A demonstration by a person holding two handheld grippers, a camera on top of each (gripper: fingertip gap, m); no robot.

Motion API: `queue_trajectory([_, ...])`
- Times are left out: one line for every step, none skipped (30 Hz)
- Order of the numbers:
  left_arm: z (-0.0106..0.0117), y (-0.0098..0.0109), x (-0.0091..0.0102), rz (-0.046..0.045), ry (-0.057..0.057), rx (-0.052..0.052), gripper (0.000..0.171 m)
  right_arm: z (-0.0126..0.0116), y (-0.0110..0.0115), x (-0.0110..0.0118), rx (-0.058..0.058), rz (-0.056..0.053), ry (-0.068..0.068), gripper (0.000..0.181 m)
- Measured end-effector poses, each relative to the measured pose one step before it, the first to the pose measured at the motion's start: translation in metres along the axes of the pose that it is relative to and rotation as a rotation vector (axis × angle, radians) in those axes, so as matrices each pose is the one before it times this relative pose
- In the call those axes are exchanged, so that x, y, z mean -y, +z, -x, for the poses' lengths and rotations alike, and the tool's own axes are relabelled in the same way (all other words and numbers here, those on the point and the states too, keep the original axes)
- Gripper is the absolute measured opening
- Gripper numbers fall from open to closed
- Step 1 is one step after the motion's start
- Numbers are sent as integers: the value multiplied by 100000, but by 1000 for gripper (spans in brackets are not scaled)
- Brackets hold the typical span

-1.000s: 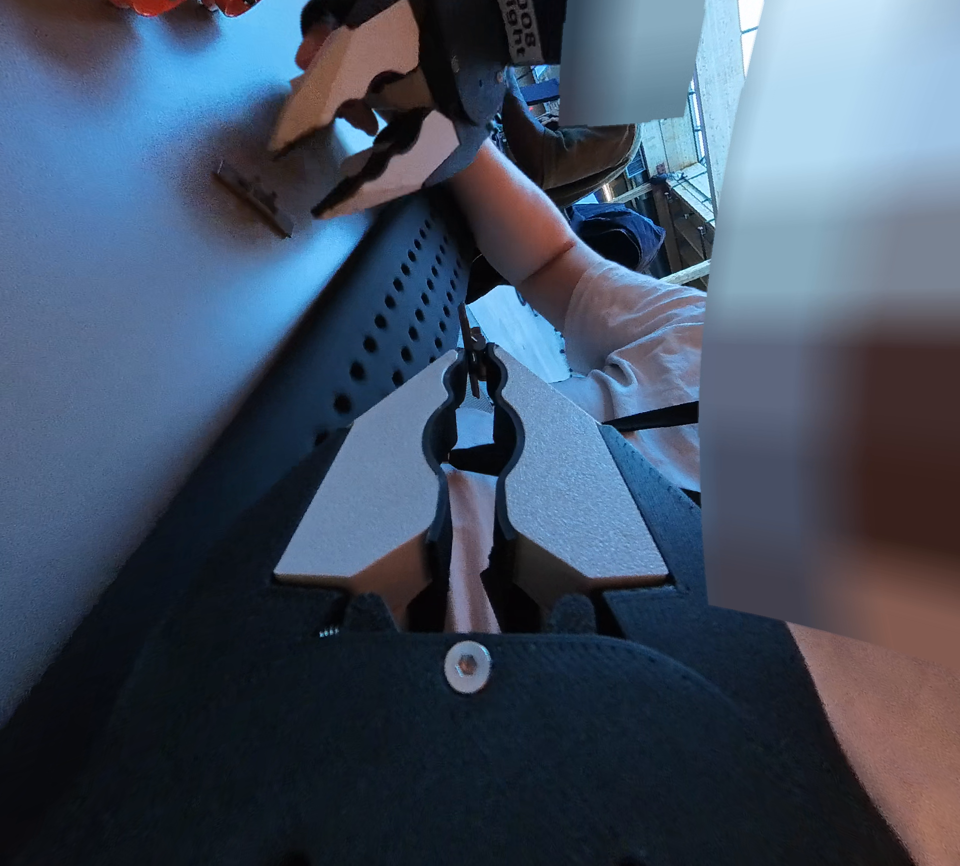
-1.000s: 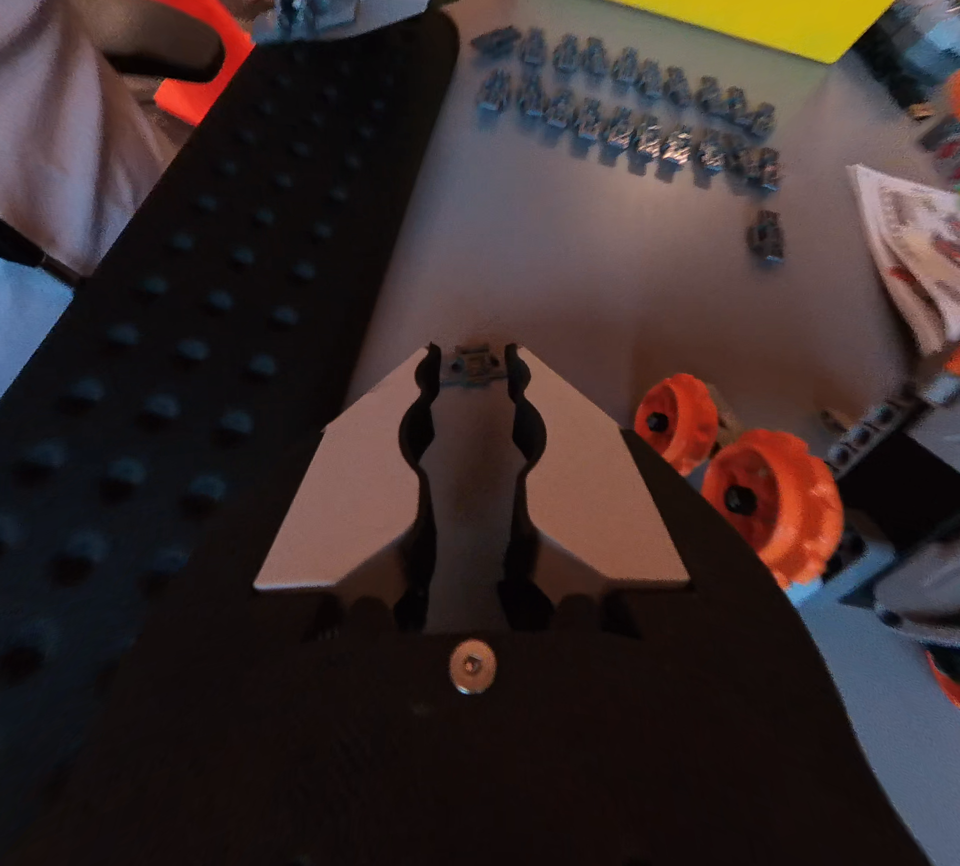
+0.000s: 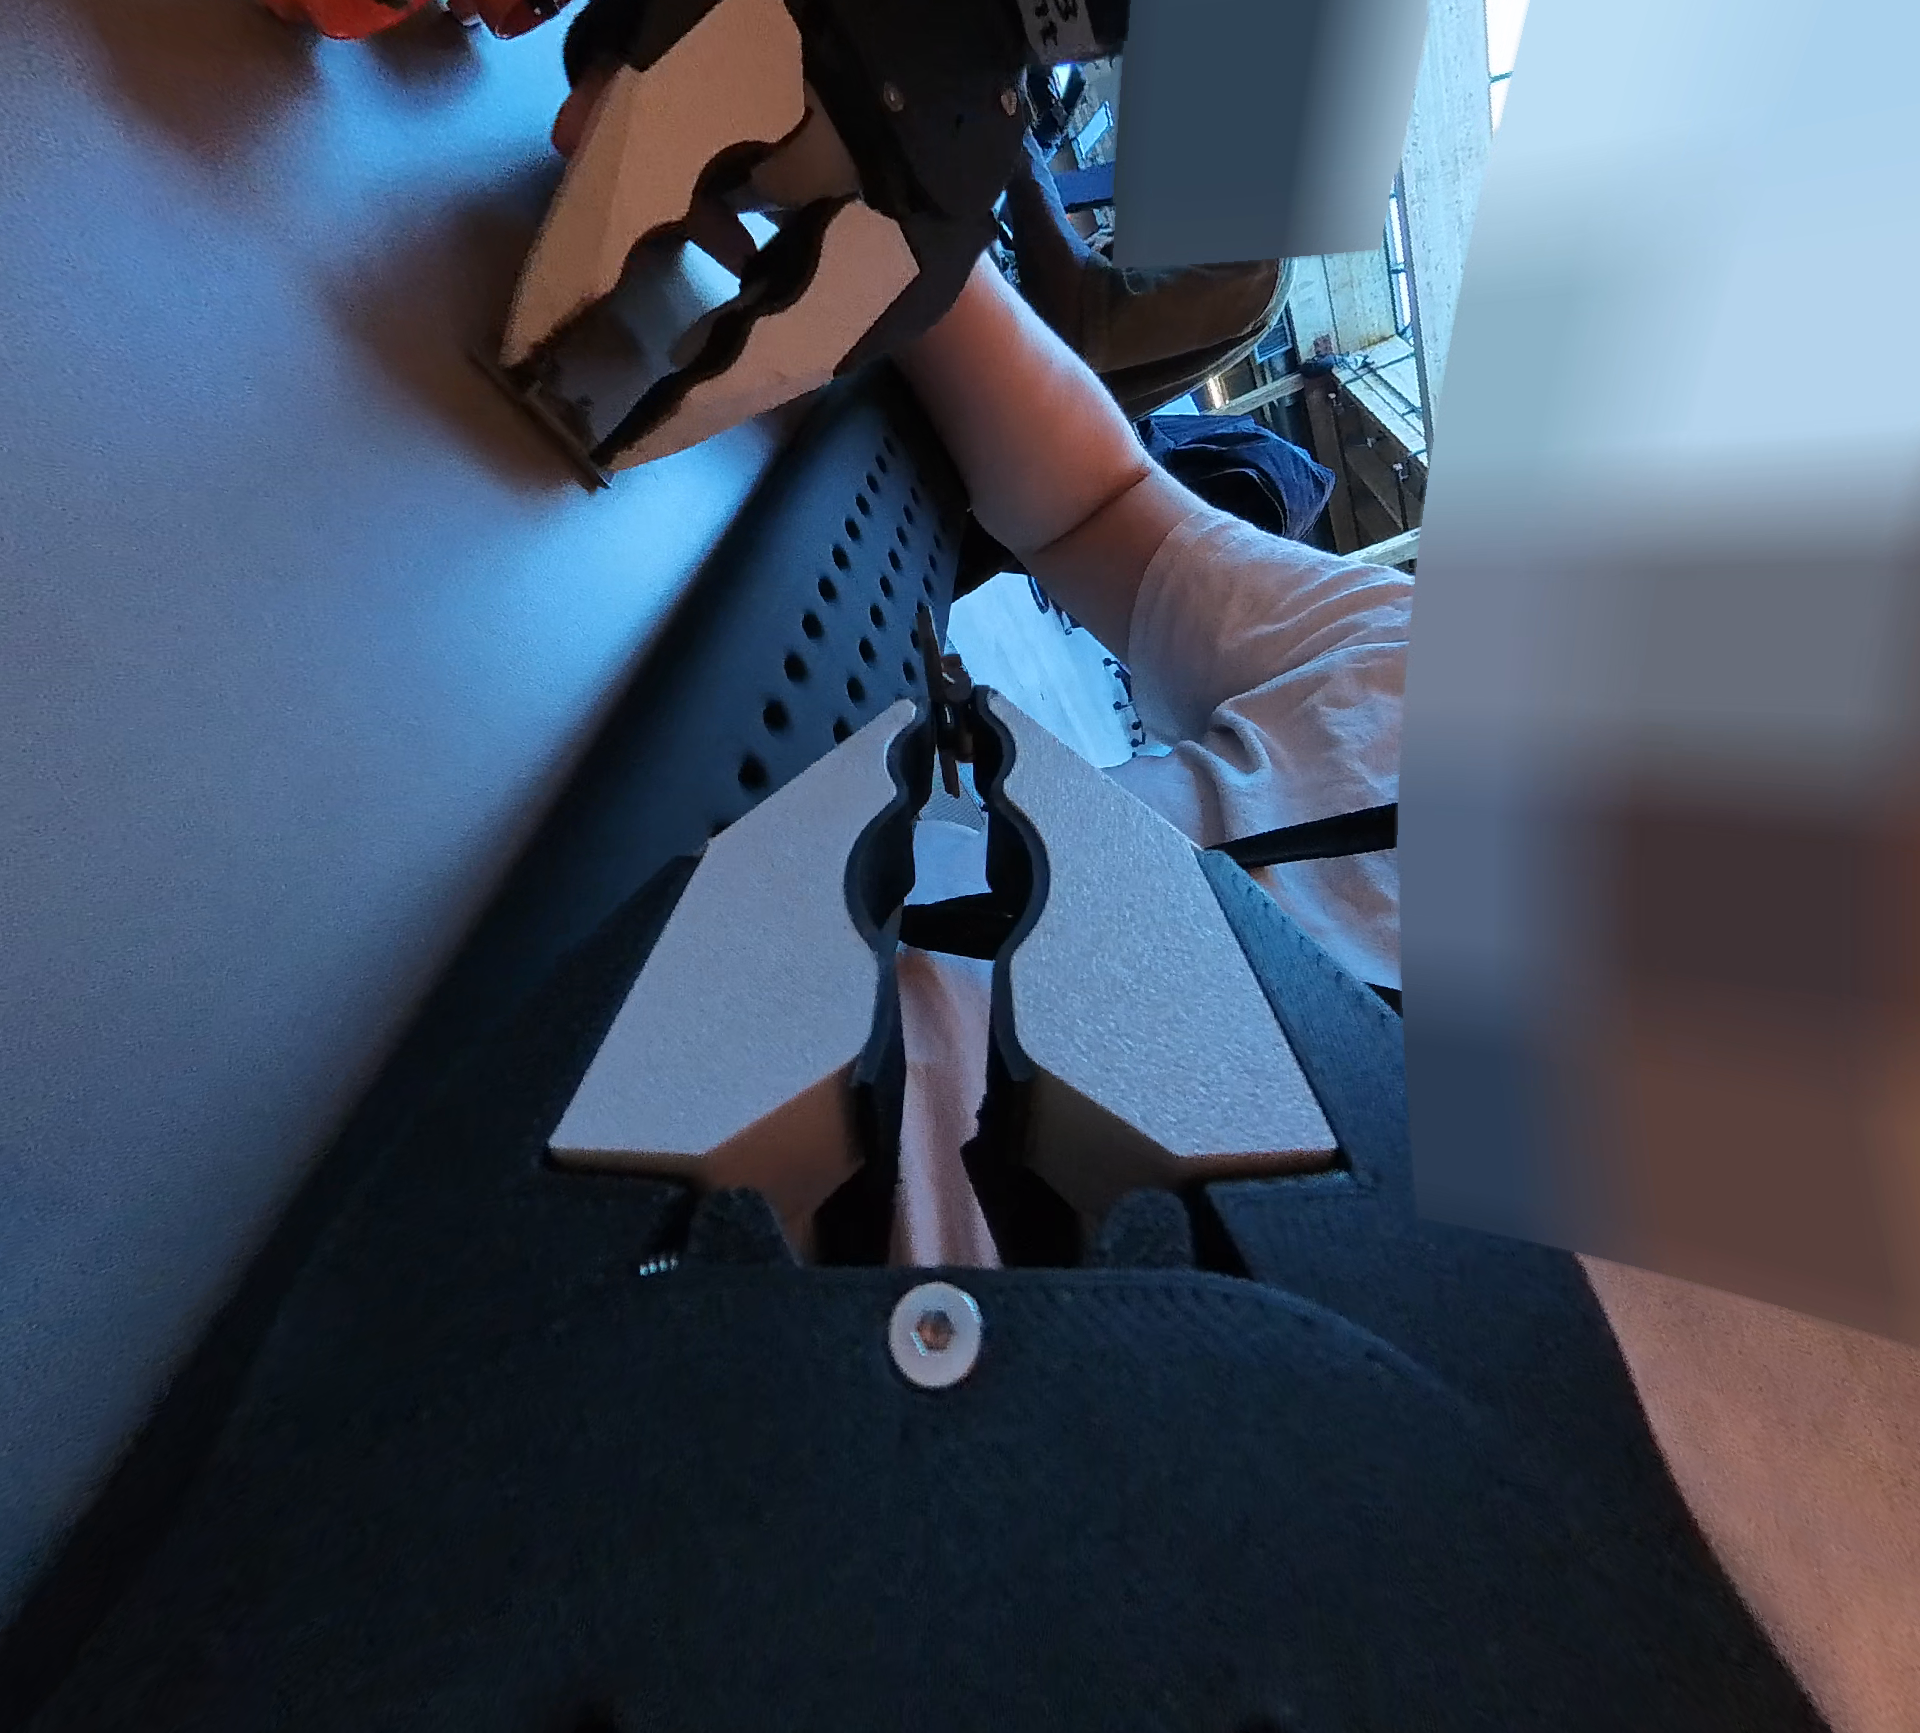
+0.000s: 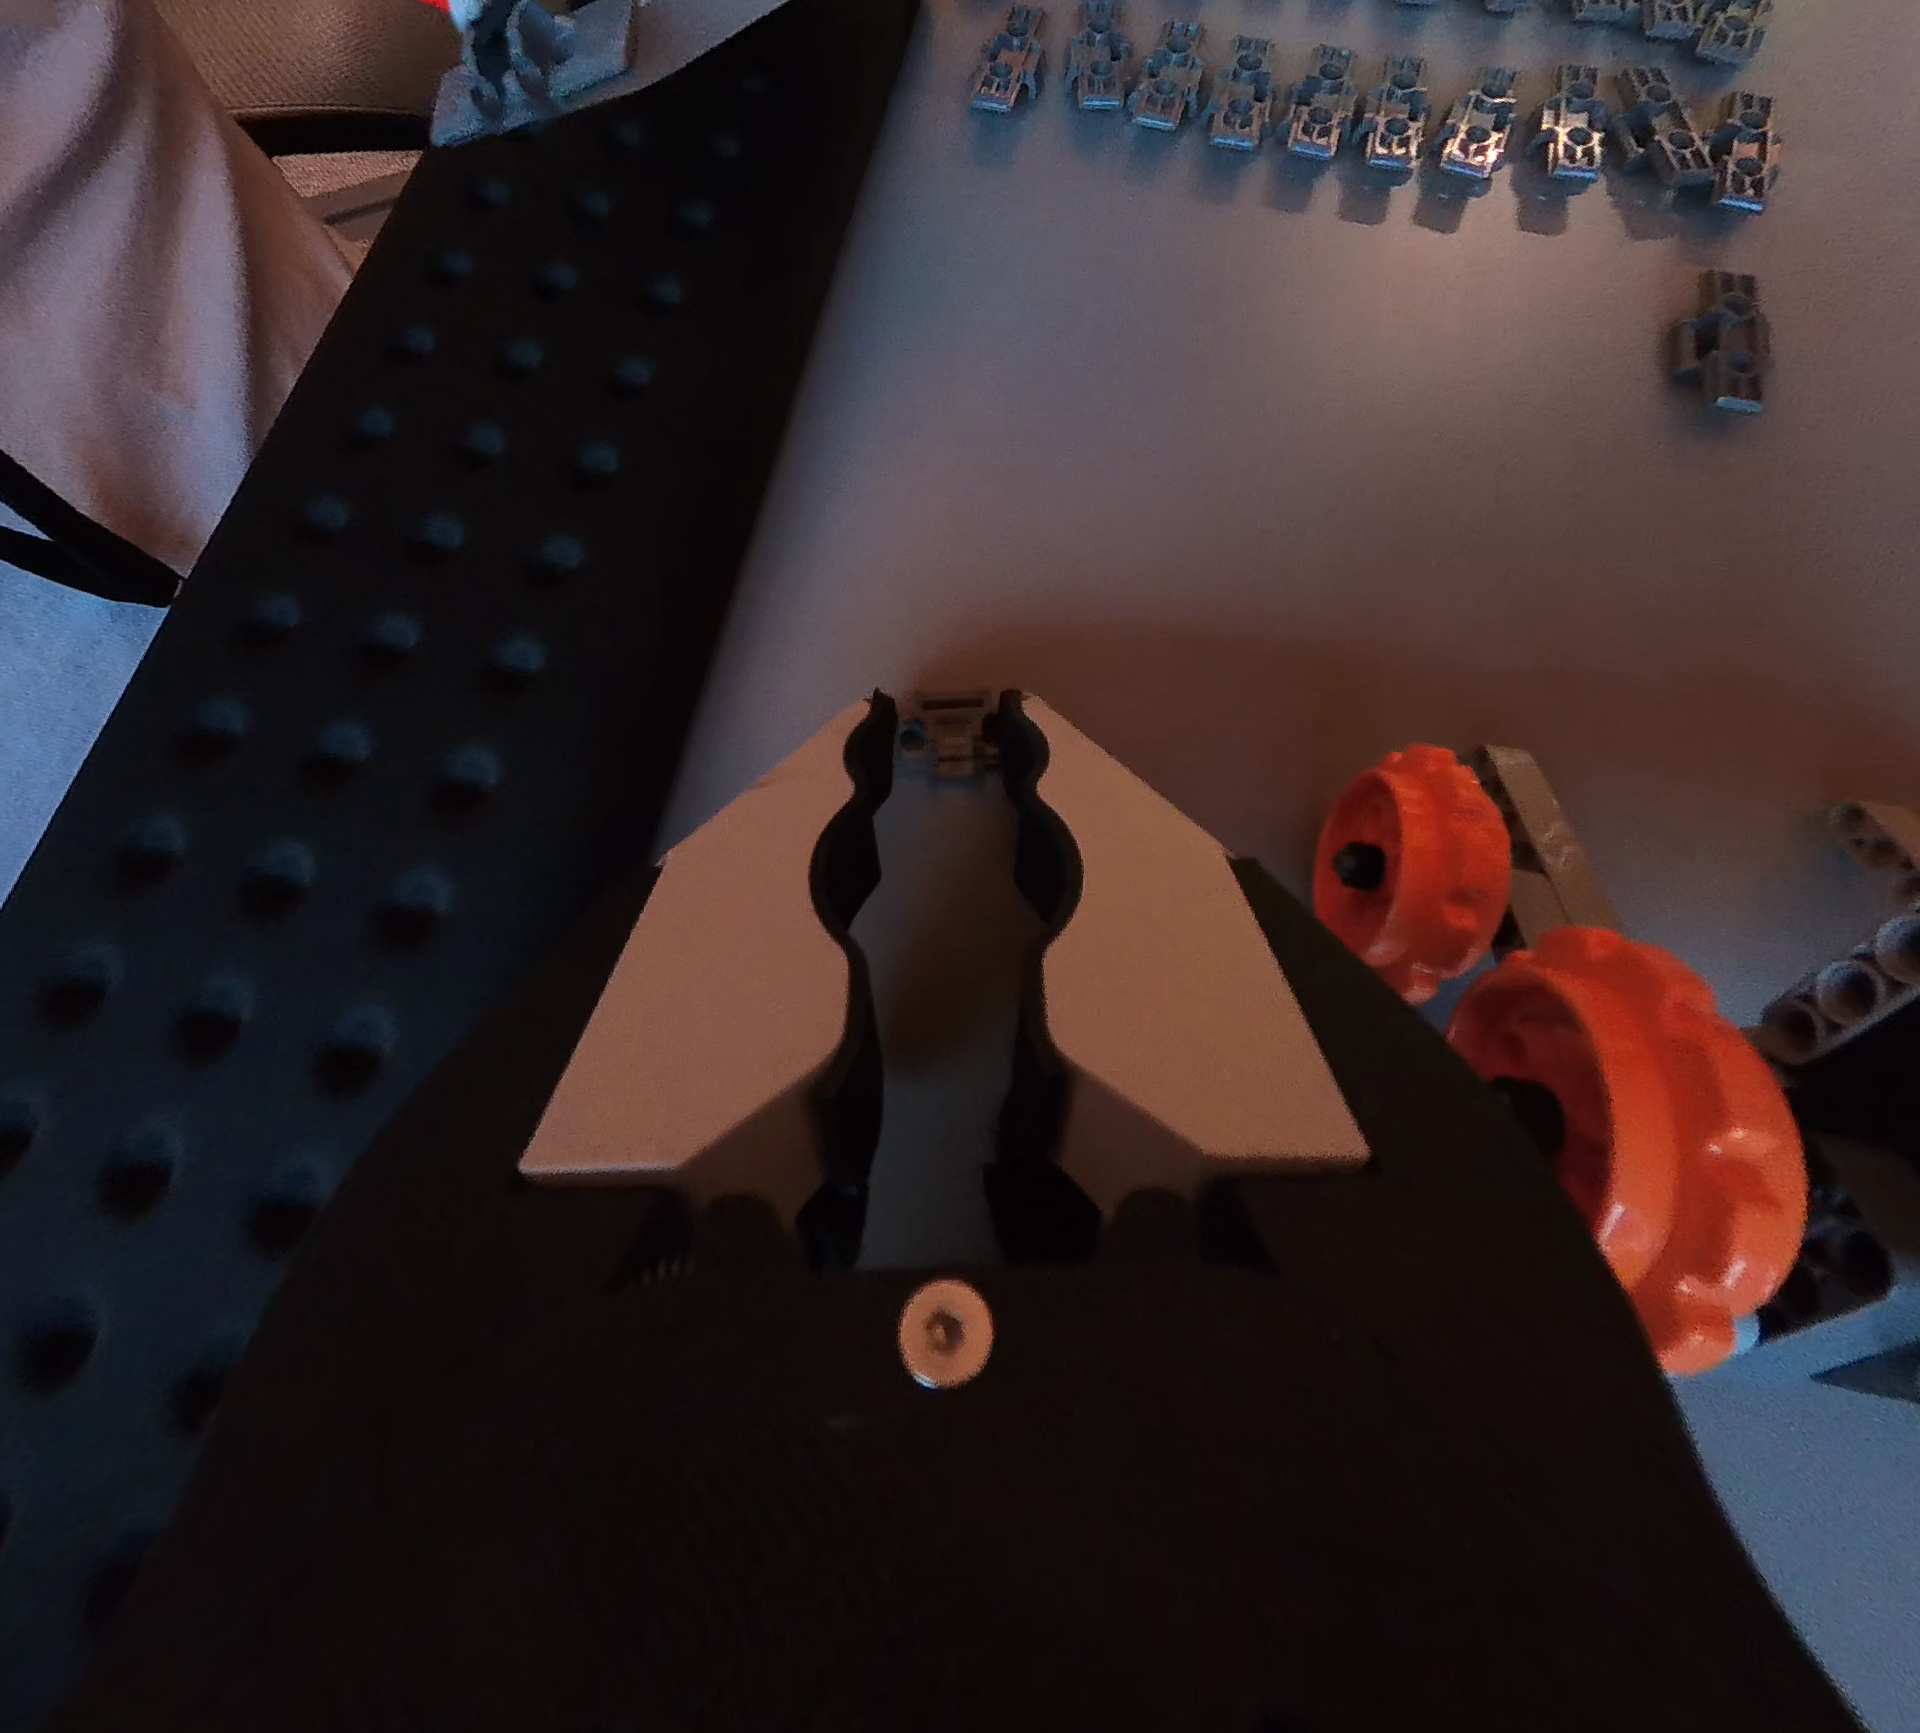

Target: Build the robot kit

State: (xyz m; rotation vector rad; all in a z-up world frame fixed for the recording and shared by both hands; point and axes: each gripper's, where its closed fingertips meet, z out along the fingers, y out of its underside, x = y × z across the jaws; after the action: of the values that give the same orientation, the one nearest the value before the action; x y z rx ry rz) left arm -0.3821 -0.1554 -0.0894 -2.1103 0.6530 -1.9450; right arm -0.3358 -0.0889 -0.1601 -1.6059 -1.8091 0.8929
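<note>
left wrist view: left gripper (image 3: 951, 727) clamped on small dark link (image 3: 948, 707), above black perforated plate (image 3: 831, 603).
right wrist view: right gripper (image 4: 951, 717) straddles grey link (image 4: 951, 733) on table (image 4: 1247, 478), jaws apart.
risk: link is tiny; an off-centre squeeze could flick it toward orange wheels (image 4: 1413, 862).

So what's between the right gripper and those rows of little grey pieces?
Nothing: the right wrist view shows bare grey table between the right gripper and the rows of small grey plastic pieces.
</note>
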Motion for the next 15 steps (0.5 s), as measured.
queue_trajectory([0, 2, 34, -86, -40, 24, 4, 50, -28, -17, -219, 53, -485, 19])
queue_trajectory([-5, 11, 6, 81, 15, -6, 4, -27, -25, -37, -647, 32, -452, 19])
queue_trajectory([12, 16, -3, 152, 84, 84, 4, 21, -23, -16, -140, -40, -199, 15])
queue_trajectory([25, 31, 3, 201, 57, 161, 4, -10, -10, 32, -147, -25, 304, 14])
queue_trajectory([46, 12, 29, 37, -8, 145, 4, -102, -4, -8, -592, 214, 618, 14])
queue_trajectory([51, 5, 74, -182, -59, 139, 4, -63, 0, 16, -230, 132, 895, 14])
queue_trajectory([54, -31, 164, -621, 32, 192, 4, 28, 6, 1, 206, 62, 724, 13])
queue_trajectory([79, -67, 242, -1032, 35, 313, 4, 1, -1, 15, -200, -45, 133, 13])
queue_trajectory([117, -73, 271, -1010, -131, 635, 4, -57, -6, 1, -1063, 60, -701, 13])
queue_trajectory([190, -89, 334, -1154, -118, 1135, 4, -45, -38, 8, -1422, 615, -1160, 13])
queue_trajectory([217, -58, 359, -953, -32, 1299, 4, 16, -115, 254, -1831, -20, -1879, 13])
queue_trajectory([182, -26, 345, -354, -26, 1110, 4, 115, -281, 791, -1864, -2432, -1610, 13])
queue_trajectory([173, 34, 335, 32, 239, 936, 4, 145, -381, 1211, -1766, -4001, -701, 13])
queue_trajectory([347, 75, 278, 646, 173, 1567, 4, 133, -382, 1387, -1714, -4680, -388, 13])
queue_trajectory([460, 129, 245, 915, -284, 1809, 4, 197, -274, 1311, -1062, -4454, 45, 13])
